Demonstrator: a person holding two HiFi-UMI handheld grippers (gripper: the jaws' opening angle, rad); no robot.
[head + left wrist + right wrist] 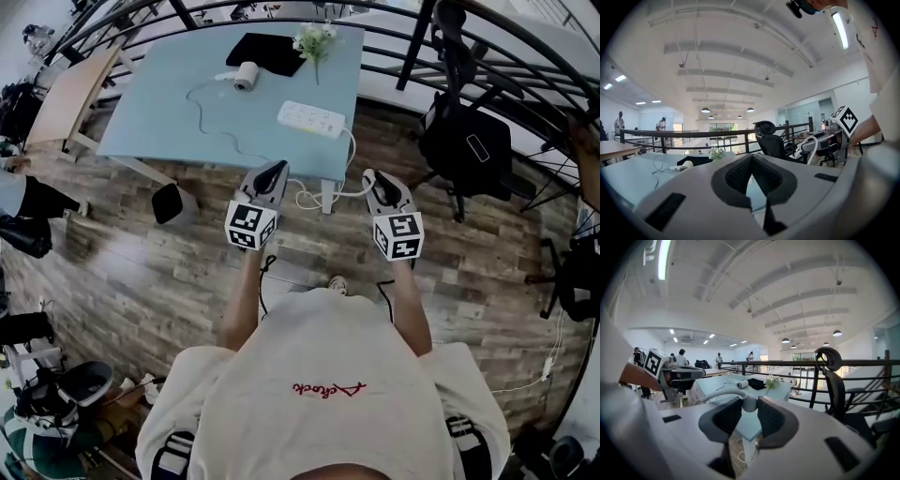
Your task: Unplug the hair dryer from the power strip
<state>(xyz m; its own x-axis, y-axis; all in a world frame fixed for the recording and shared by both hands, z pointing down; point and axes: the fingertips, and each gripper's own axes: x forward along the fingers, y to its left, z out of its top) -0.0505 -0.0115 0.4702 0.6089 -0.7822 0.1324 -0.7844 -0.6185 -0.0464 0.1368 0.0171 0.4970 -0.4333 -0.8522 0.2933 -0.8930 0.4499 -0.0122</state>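
A white hair dryer (246,75) lies at the far side of the light blue table (159,112), its thin cord snaking toward the near edge. The white power strip (311,119) rests near the table's front right corner. My right gripper (370,175) hovers over the wooden floor just short of the table. It is shut on a white plug (749,404) whose cord (323,195) hangs in loops by the table leg. I cannot tell which device that cord belongs to. To its left, my left gripper (277,167) is shut with nothing between its jaws (751,157).
A black mat (265,53) and a small bunch of flowers (314,39) sit at the table's far edge. A black office chair (464,141) stands to the right, a dark railing (487,52) curves behind, a black bin (169,202) is under the left corner, and a wooden table (66,94) stands far left.
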